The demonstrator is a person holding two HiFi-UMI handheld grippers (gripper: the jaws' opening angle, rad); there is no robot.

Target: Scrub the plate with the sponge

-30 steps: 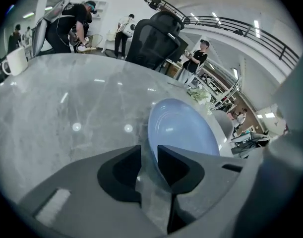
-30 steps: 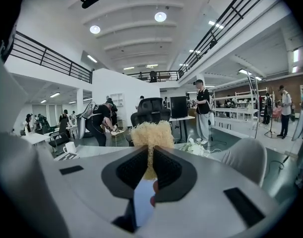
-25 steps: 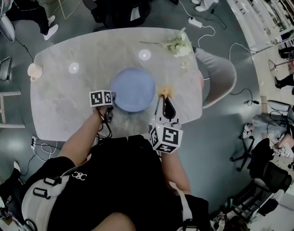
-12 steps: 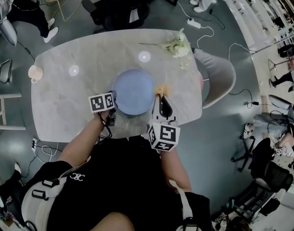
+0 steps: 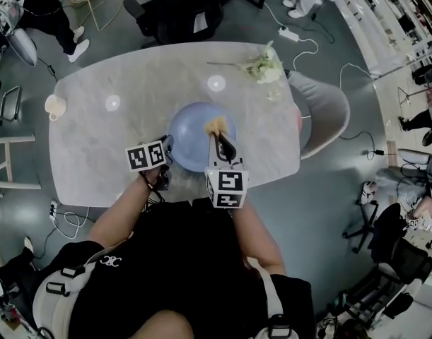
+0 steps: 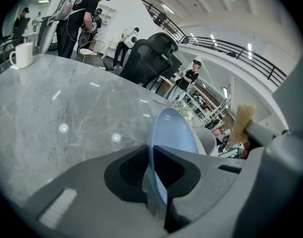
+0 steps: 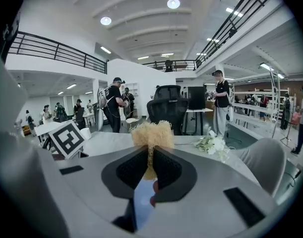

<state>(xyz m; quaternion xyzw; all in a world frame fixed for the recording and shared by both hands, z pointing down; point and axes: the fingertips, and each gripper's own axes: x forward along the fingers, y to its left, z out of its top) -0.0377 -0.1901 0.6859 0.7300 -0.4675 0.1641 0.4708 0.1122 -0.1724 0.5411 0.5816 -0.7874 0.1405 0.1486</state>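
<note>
The blue plate (image 5: 194, 143) is pinched by its left rim in my left gripper (image 5: 166, 149), and it looks lifted and tilted. In the left gripper view the plate (image 6: 173, 130) runs edge-on between the pads of the left gripper (image 6: 152, 175). These jaws have just been closing on the rim, then eased a touch wider. My right gripper (image 5: 220, 141) is shut on the tan sponge (image 5: 216, 126) and holds it over the plate's middle. The sponge (image 7: 151, 134) sticks up past the right gripper (image 7: 151, 165), with blue plate (image 7: 143, 202) beneath.
The grey marble table (image 5: 95, 147) holds a white mug (image 5: 54, 105) at its left end and a spray of white flowers (image 5: 264, 68) at the far right. A grey chair (image 5: 322, 111) stands to the right and a black office chair (image 5: 173, 9) beyond the table. People stand around.
My right gripper carried the sponge left, from the table beside the plate to over the plate. My left gripper closed on the plate's rim and raised it.
</note>
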